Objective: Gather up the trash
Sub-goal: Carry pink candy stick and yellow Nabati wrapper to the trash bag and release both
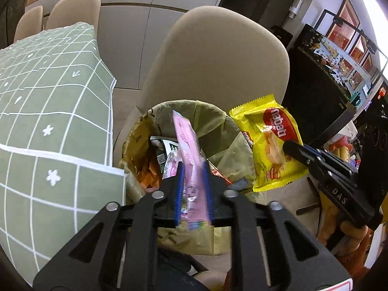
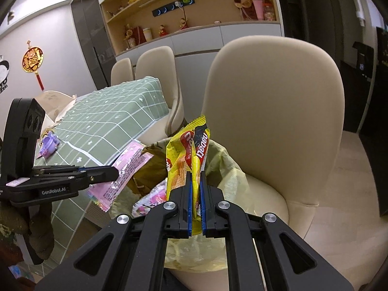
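1. The left gripper (image 1: 192, 169) was seen part-way open, its blue pads standing either side of a pink wrapper (image 1: 188, 150); whether the pads pressed on the wrapper could not be told.
2. The pink wrapper was poised upright over the mouth of the trash bin (image 1: 218, 131), which was lined with a yellowish bag and already held crumpled packets.
3. The right gripper (image 2: 196, 181) was clamped narrowly on a yellow wafer packet (image 2: 188, 155), held upright just above the bin's rim (image 2: 225, 152).
4. The bin was set on the seat of a cream chair (image 2: 274, 111), whose rounded back rose behind it.
5. Beside the chair, a table was covered by a green cloth (image 1: 48, 111) marked with a white grid and small flowers; a small purple toy (image 2: 48, 144) lay on it.
6. Two more cream chairs (image 2: 155, 63) were placed along the table's far side.
7. Beyond them, grey cabinets and wooden shelves (image 2: 194, 4) bearing figurines were seen, and a red-and-gold ornament (image 2: 32, 59) was hung on the pale wall.
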Available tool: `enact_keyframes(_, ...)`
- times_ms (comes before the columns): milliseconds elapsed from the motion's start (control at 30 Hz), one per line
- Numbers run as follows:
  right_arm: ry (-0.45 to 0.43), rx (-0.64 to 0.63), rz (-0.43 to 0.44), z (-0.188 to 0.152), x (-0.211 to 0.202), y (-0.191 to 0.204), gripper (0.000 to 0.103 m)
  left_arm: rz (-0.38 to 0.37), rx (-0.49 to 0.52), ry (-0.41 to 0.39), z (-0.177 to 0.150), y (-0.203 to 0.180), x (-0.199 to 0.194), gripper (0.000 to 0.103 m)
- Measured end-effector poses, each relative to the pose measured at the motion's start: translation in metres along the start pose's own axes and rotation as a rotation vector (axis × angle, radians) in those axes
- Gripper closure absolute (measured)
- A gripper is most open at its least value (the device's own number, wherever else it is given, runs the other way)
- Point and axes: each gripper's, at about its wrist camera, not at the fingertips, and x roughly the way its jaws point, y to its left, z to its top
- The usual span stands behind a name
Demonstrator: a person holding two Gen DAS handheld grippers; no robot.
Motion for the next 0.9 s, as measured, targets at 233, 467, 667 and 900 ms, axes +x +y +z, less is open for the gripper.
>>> enact_keyframes(233,0.034,0.011,0.02,-0.003,0.018,-0.002,0.096,0.044,-0.044,-0.02,0.005,0.018,-0.006,0.062)
enact_keyframes(467,0.112,-0.095,0.091,0.002,0.061,0.04,0.096,0.068,-0.102,-0.054,0.0,0.041,-0.029,0.06)
enact_keyframes(667,0.37,-0.179,0.02,-0.015,0.135,0.061,0.096,0.075,-0.131,-0.059,-0.006,0.055,-0.051,0.059)
enact_keyframes(900,0.488,-0.201,-0.023,-0.026,0.157,0.064,0.096,0.092,-0.135,-0.104,-0.011,0.068,-0.077,0.053)
